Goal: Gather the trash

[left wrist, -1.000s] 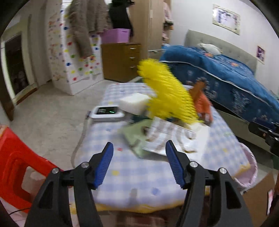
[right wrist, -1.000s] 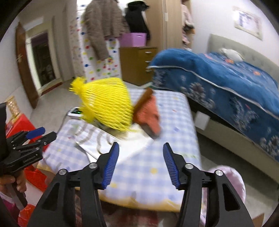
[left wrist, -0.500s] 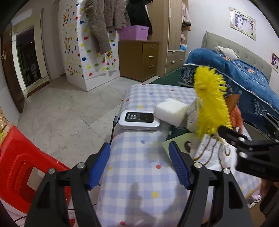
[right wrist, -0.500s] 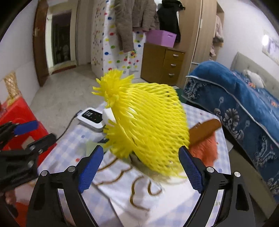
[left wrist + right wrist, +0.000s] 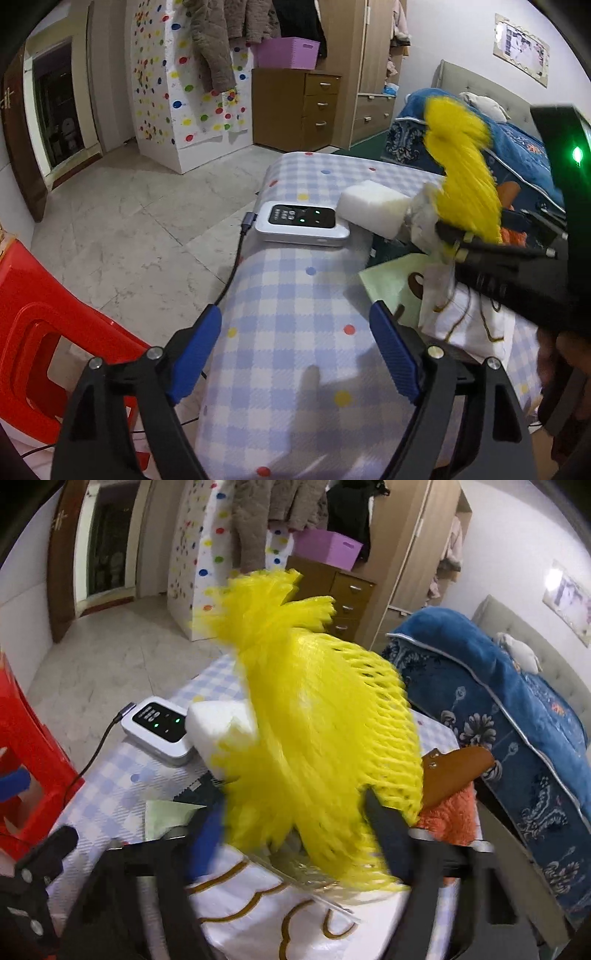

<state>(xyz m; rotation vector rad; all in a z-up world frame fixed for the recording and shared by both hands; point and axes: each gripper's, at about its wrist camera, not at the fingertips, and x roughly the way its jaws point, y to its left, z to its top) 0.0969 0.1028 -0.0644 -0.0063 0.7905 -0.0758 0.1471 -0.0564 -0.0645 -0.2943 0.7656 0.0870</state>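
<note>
net (image 5: 317, 731): 1 (yellow) | foam block (image 5: 371, 210): 1 | device (image 5: 303, 223): 1

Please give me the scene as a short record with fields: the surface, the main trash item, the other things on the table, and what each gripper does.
surface: small table under a blue-and-white checked cloth with coloured dots
main trash item: yellow foam net sleeve, between the right gripper's jaws
right gripper: jaws closing around the net
left gripper: jaws opening, nothing between them, above bare cloth
other items: white foam block; white device with dark screen and cable; white bag with gold line pattern; orange fluffy item
</note>
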